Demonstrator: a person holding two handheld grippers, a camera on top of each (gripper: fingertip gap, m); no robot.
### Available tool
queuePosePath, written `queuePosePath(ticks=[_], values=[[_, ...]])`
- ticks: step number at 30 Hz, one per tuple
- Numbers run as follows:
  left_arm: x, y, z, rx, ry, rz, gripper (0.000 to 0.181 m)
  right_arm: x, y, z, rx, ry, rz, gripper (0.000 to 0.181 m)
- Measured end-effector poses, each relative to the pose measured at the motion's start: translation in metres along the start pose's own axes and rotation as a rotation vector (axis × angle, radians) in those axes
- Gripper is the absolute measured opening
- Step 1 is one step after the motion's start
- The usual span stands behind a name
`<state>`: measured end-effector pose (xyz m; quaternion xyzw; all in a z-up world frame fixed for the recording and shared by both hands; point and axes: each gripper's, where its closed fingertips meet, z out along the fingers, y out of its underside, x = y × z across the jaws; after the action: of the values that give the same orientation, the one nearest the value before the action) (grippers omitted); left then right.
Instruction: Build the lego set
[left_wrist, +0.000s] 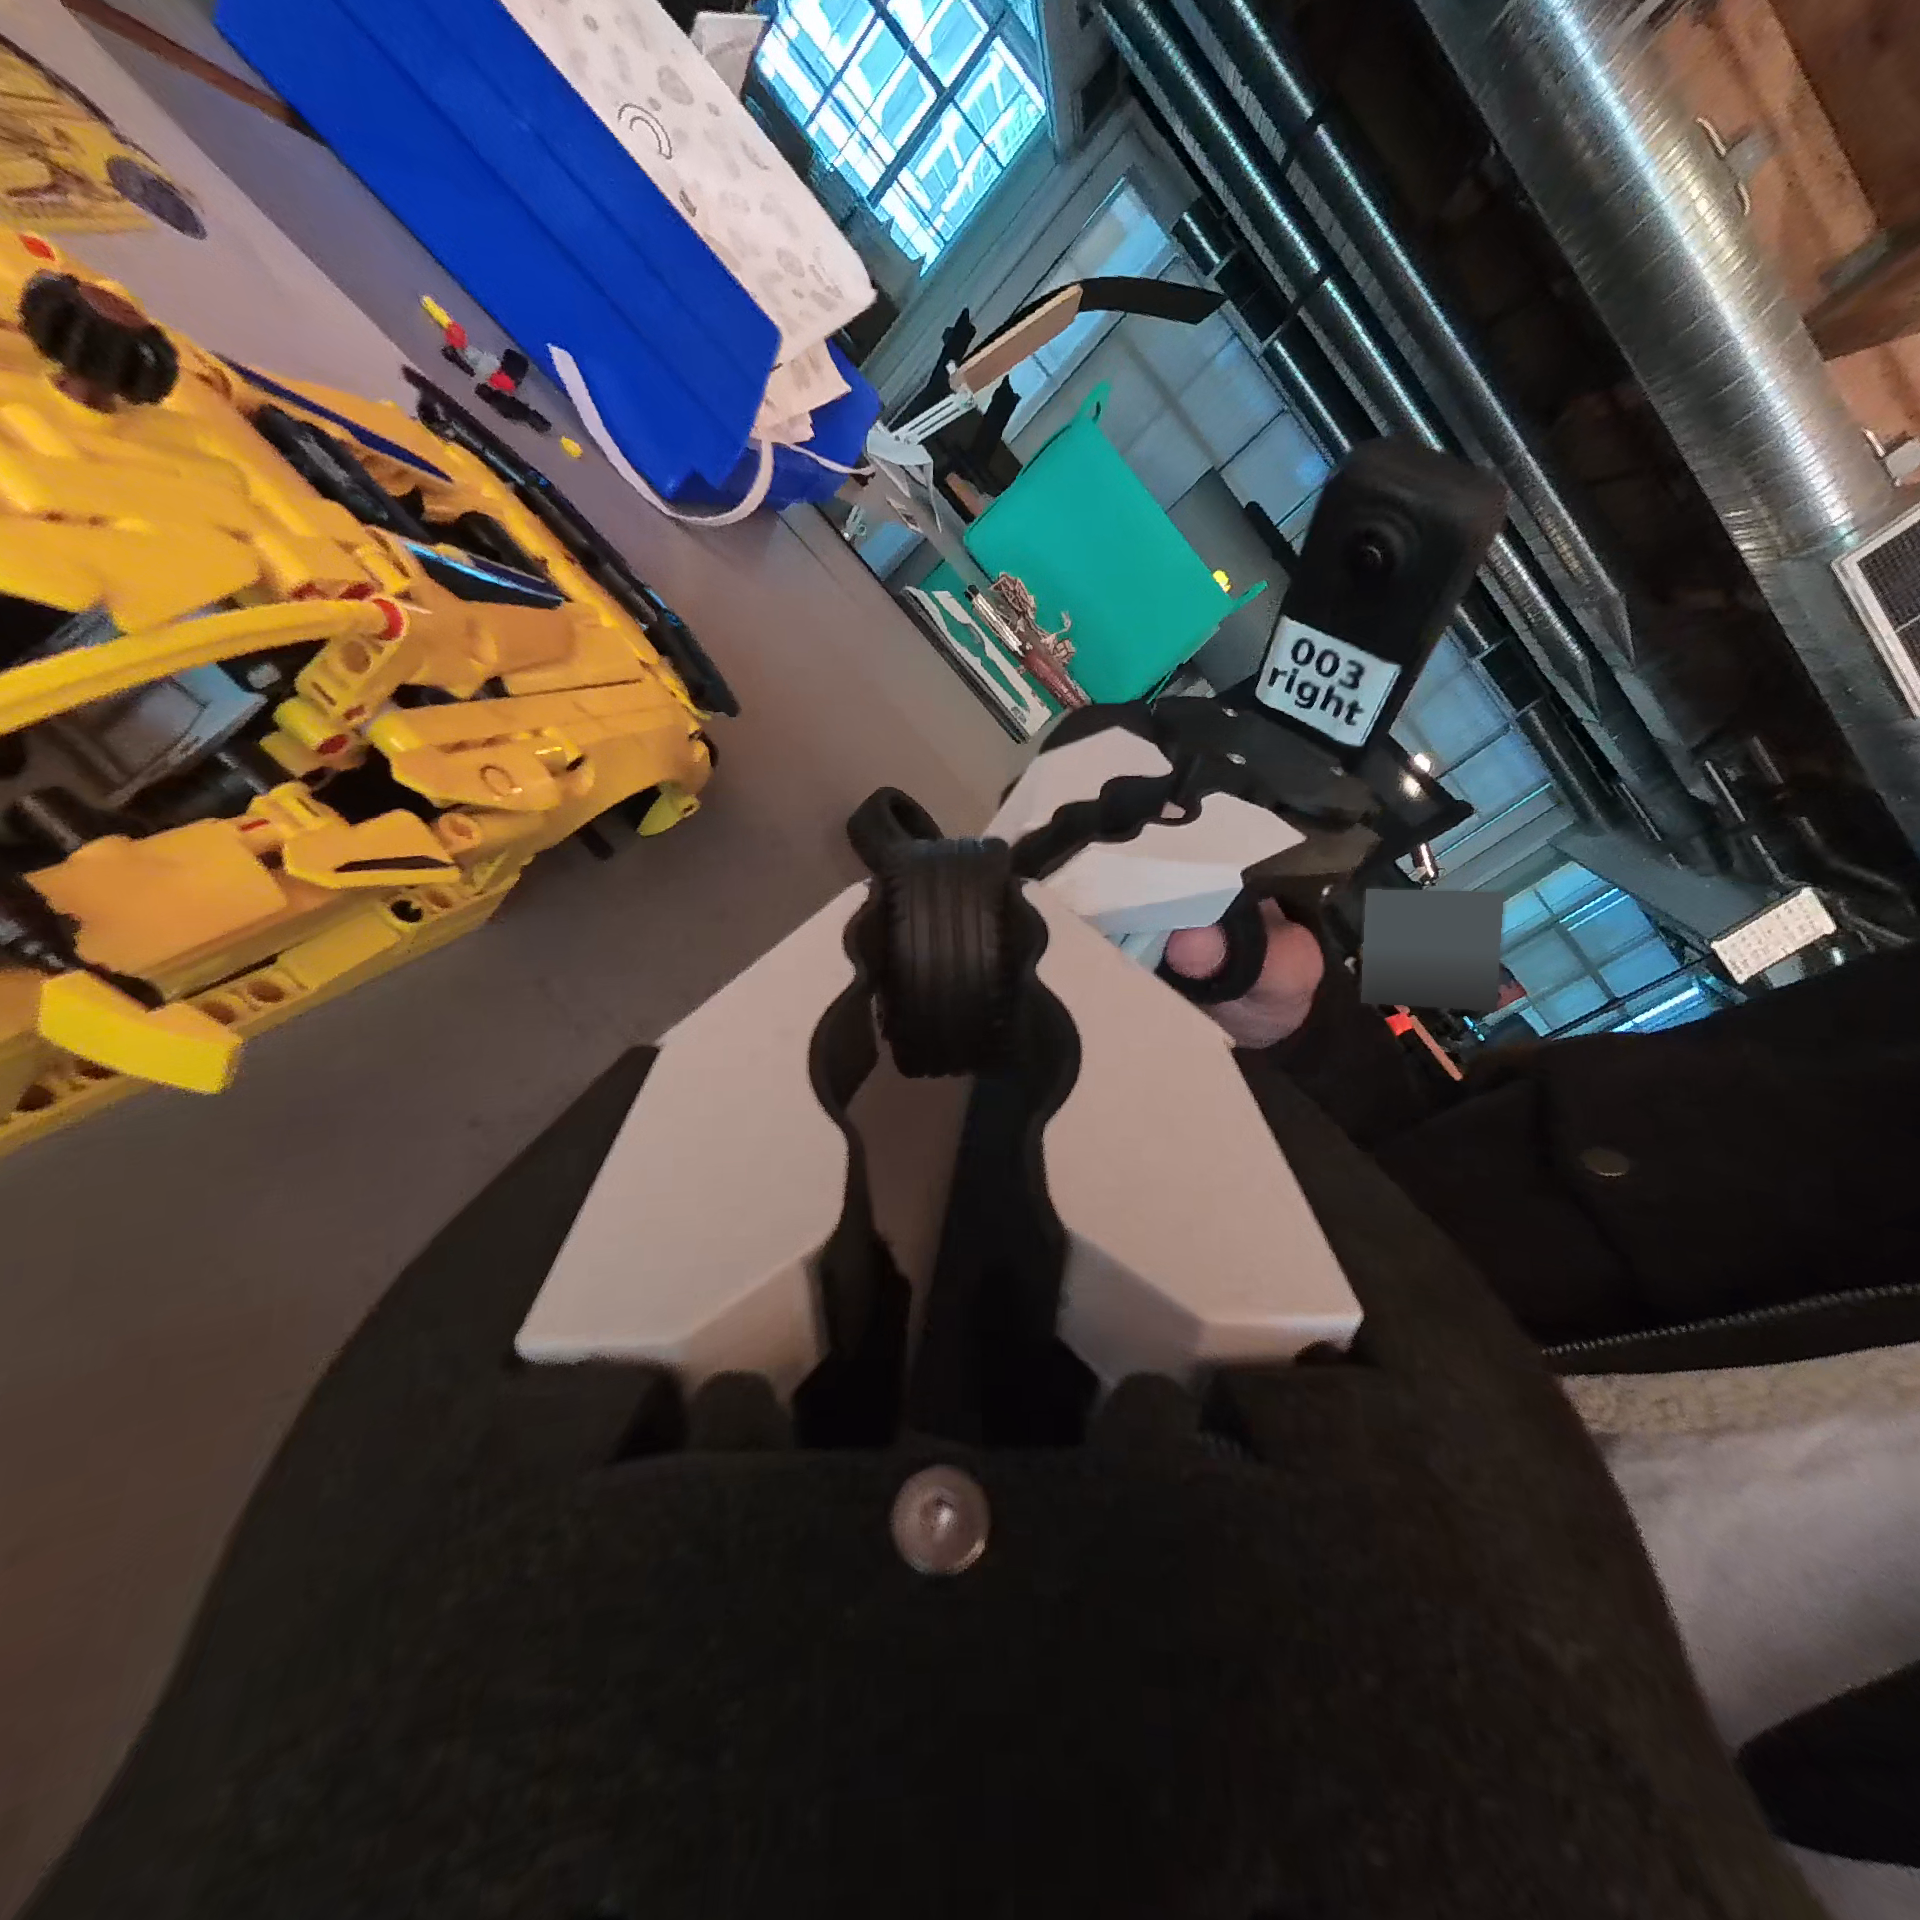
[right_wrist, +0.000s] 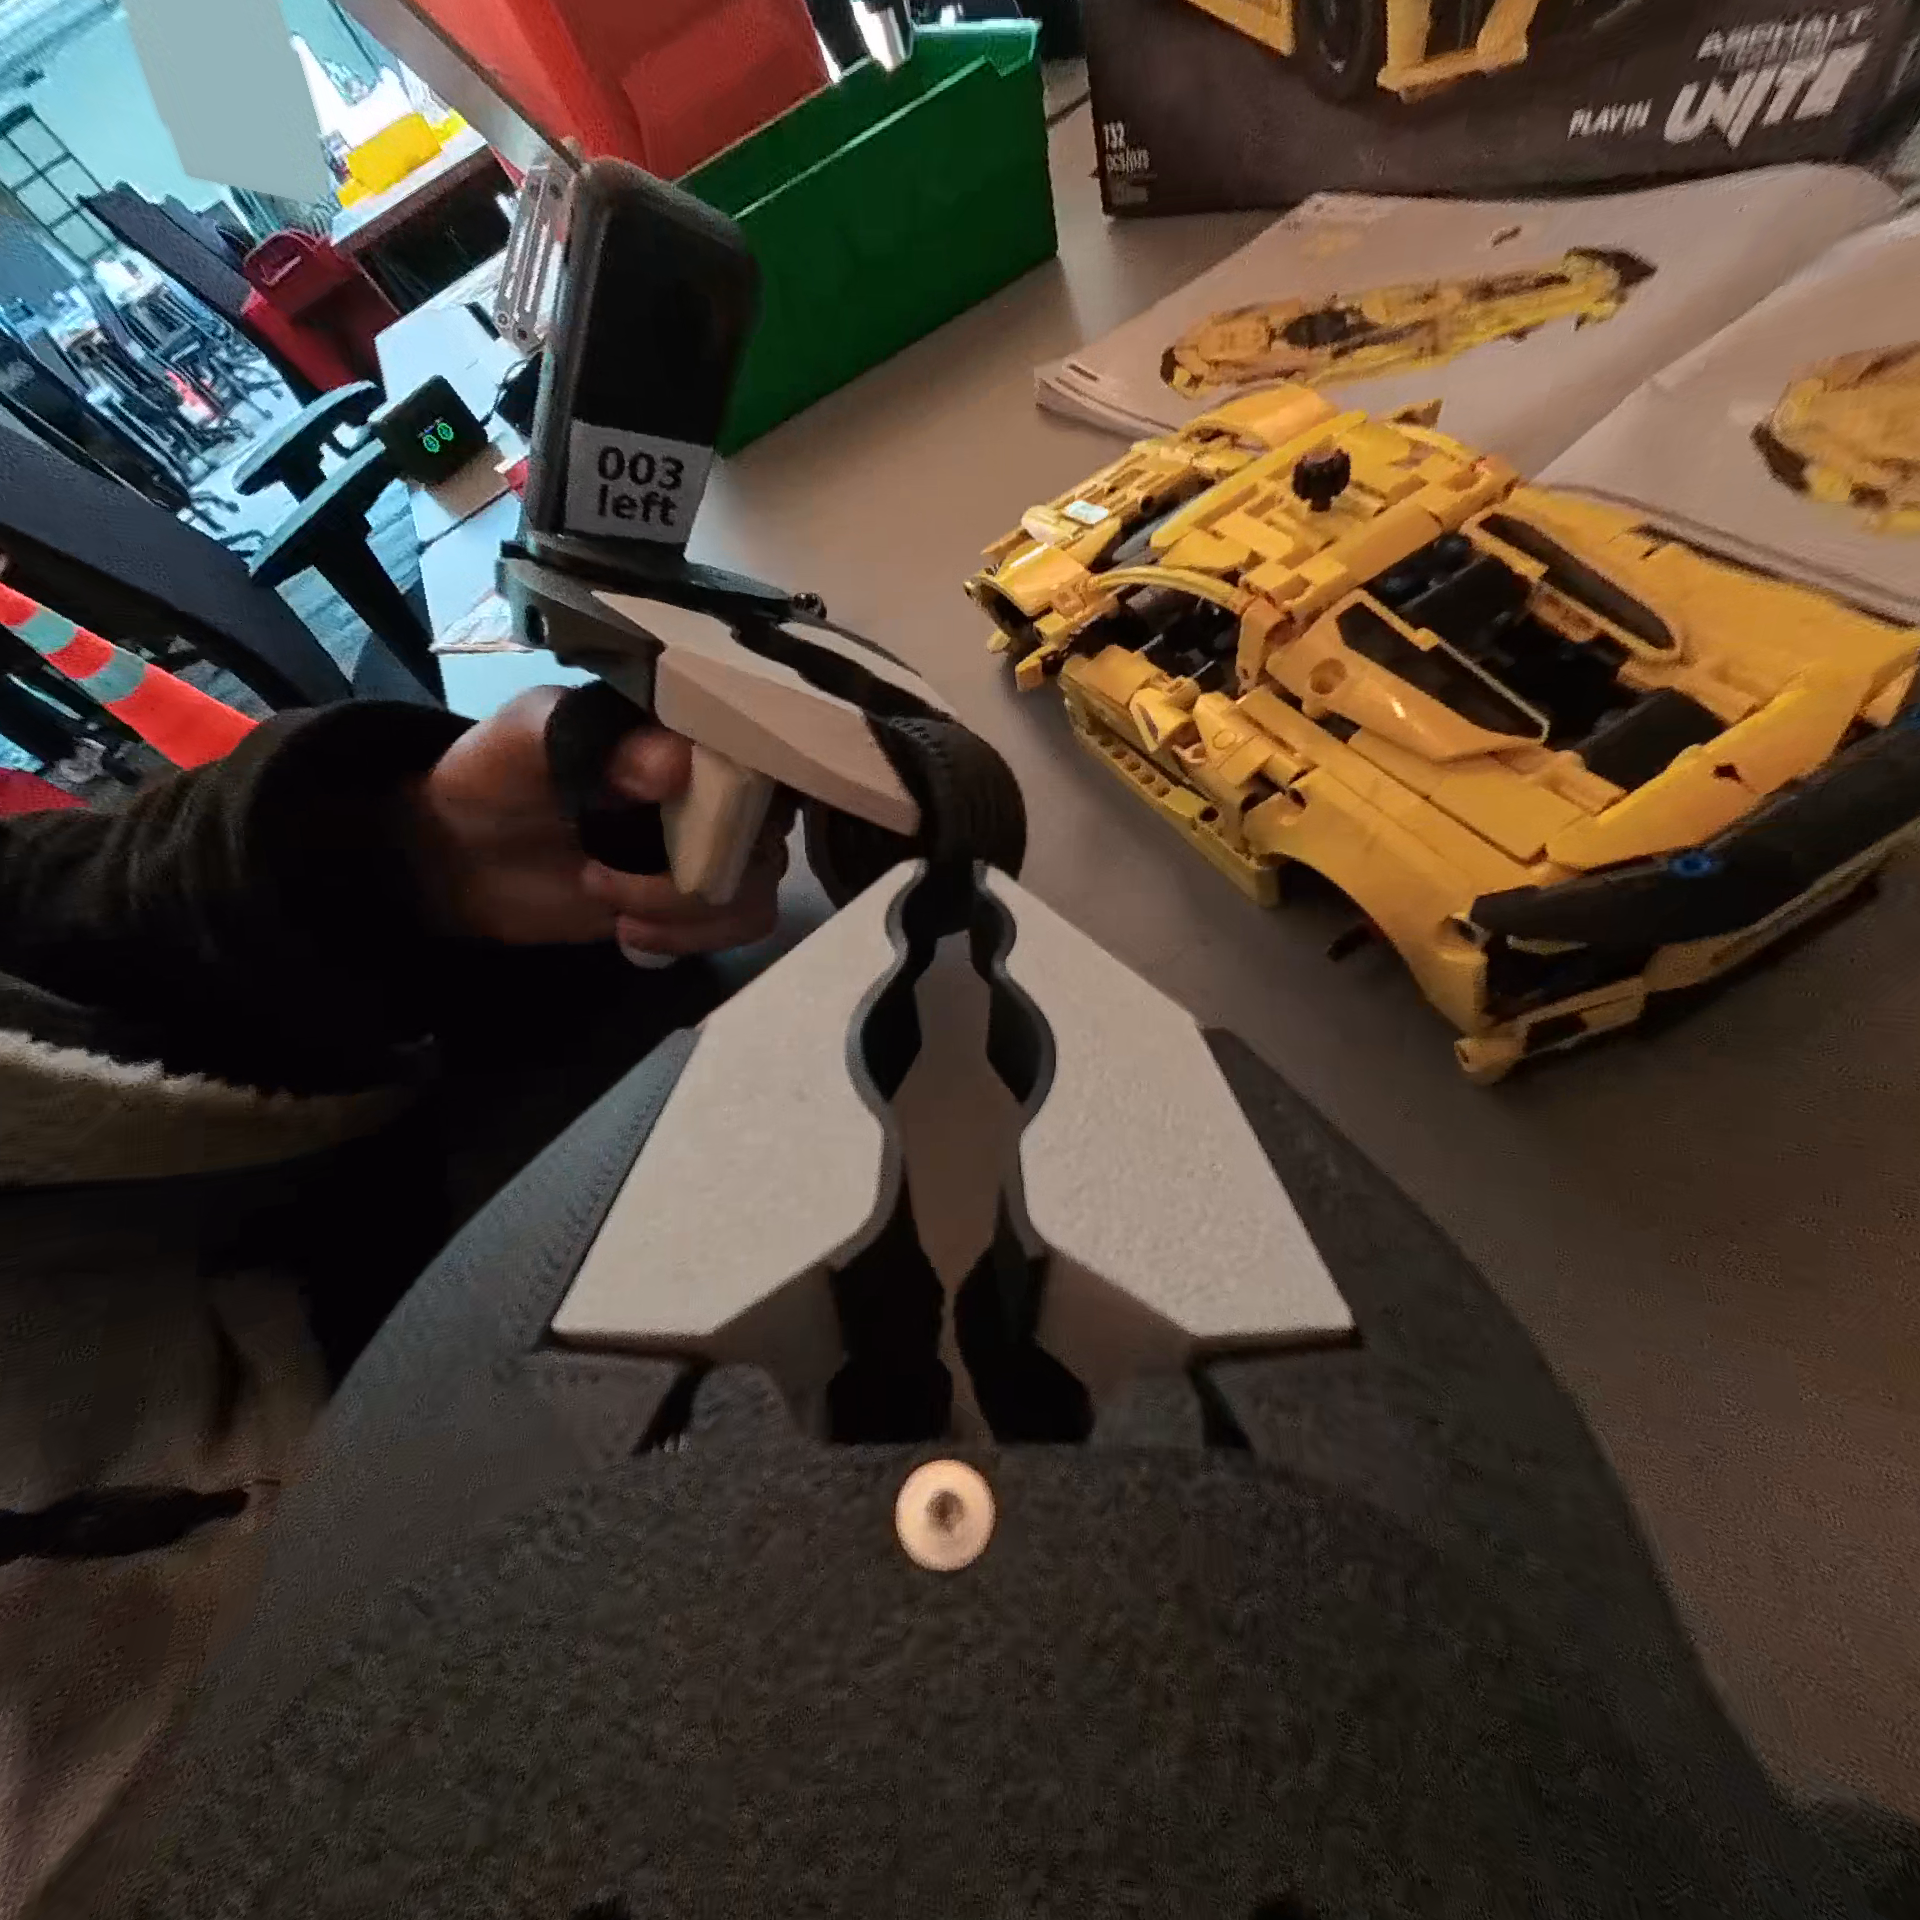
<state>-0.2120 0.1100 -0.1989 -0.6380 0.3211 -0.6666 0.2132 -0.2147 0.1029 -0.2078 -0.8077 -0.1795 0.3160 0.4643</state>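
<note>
Small black ribbed rubber tyre (left_wrist: 940, 961) clamped in left gripper (left_wrist: 935, 935); right gripper (right_wrist: 940, 894) fingers together on its edge, 12 o'clock. Light, soft, grippy; hold across tread.

Matt ribbed black rubber tyre (left_wrist: 940, 971), glossy yellow plastic car (right_wrist: 1455, 727), smooth matt grey table (right_wrist: 1558, 1299), rough textured black plastic gripper body with smooth matt white finger panels (right_wrist: 769, 1174), paper booklet (right_wrist: 1455, 301), glossy blue plastic bin (left_wrist: 540, 239), ribbed metal duct (left_wrist: 1662, 312).
</note>
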Motion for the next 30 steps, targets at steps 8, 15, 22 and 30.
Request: queuePosePath(ticks=[8, 15, 22, 30], values=[[-0.005, -0.003, -0.003, 0.024, -0.030, -0.007, 0.021, 0.006, 0.003, 0.005, -0.070, 0.096, 0.027, 0.004], [-0.002, -0.001, -0.002, 0.018, -0.025, 0.007, 0.022, 0.013, 0.001, 0.004, -0.063, 0.201, -0.044, 0.003], [-0.003, -0.007, -0.005, 0.057, 0.005, -0.048, 0.022, 0.004, -0.002, 0.005, 0.021, 0.080, -0.010, 0.005], [-0.006, -0.007, -0.005, 0.063, -0.015, -0.051, 0.022, 0.003, 0.006, 0.008, -0.036, 0.017, 0.126, 0.009]])
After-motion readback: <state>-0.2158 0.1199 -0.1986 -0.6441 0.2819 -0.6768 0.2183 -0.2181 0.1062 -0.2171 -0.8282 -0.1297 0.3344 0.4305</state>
